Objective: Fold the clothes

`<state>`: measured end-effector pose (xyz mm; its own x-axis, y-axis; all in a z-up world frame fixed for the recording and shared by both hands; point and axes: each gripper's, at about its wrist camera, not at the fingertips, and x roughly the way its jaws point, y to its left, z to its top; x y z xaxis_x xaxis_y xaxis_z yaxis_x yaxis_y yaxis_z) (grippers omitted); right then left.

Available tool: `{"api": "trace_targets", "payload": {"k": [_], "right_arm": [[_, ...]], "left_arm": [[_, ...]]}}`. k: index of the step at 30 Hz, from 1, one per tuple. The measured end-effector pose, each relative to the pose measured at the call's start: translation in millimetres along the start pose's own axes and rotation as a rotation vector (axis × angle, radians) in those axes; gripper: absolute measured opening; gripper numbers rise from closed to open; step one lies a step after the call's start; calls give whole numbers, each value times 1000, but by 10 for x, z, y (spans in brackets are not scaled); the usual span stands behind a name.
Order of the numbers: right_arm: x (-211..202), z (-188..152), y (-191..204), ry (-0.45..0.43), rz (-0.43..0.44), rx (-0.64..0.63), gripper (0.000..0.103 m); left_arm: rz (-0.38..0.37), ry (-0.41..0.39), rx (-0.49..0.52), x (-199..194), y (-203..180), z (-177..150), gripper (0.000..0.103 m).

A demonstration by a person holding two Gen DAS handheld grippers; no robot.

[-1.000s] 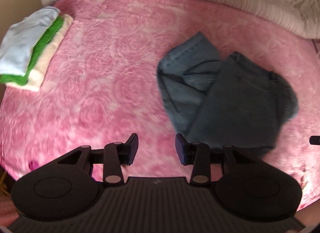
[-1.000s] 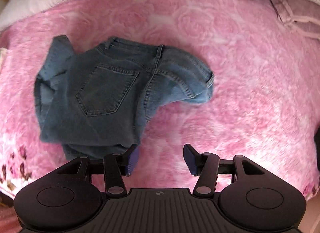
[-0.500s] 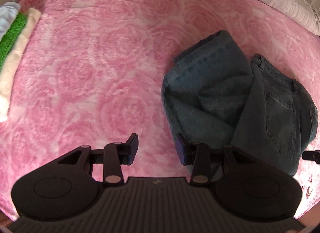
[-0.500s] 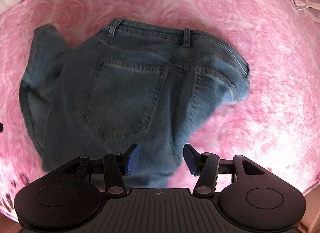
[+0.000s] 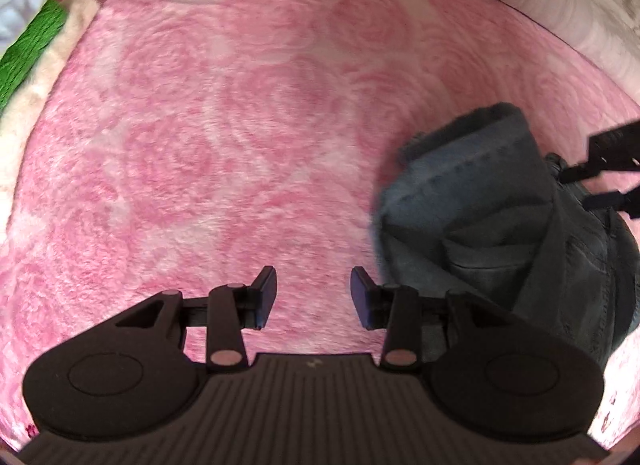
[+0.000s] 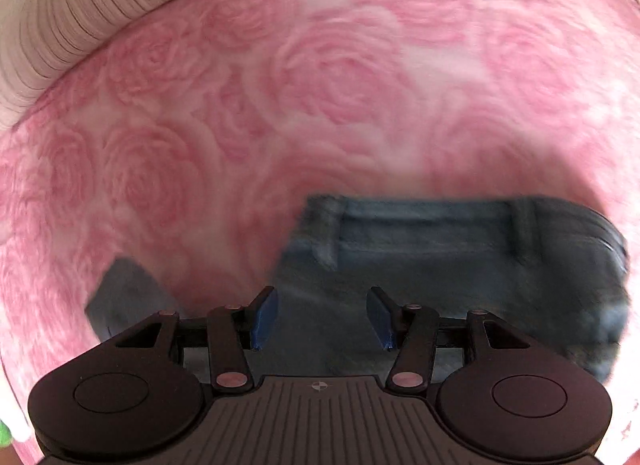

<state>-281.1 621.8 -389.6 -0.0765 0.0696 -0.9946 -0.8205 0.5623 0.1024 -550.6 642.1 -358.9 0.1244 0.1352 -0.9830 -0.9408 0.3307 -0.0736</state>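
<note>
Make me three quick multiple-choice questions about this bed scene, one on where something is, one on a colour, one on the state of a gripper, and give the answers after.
1. In the left wrist view, where do the jeans lie?
A. Right of the left gripper
B. At the far left edge
C. On the folded stack

2. What colour is the middle layer of the folded stack?
A. Red
B. Green
C. Black

3. How does the right gripper stand?
A. Shut on the jeans
B. Shut on the blanket
C. Open over the jeans

Answers:
1. A, the denim fills the right side on the pink blanket.
2. B, a green band sits between white and cream.
3. C, its blue pads stand apart with denim between and beyond them.
</note>
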Motion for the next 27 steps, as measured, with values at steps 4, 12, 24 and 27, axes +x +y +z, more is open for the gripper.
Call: {"api": "trace_targets", "payload": {"k": [4, 12, 24, 27], "right_arm": [[376, 66, 164, 49, -100, -64, 56], [-10, -413, -307, -81, -49, -105, 16], [-1107, -1639, -2213, -178, -90, 356, 16], [-1106, -1910, -2565, -153, -52, 518, 16]], "left_arm": [[3, -6, -16, 37, 65, 38, 36], [-46, -31, 40, 86, -49, 134, 36], [-268, 74, -20, 712, -212, 254, 39], [-310, 91, -89, 843, -222, 256, 14]]}}
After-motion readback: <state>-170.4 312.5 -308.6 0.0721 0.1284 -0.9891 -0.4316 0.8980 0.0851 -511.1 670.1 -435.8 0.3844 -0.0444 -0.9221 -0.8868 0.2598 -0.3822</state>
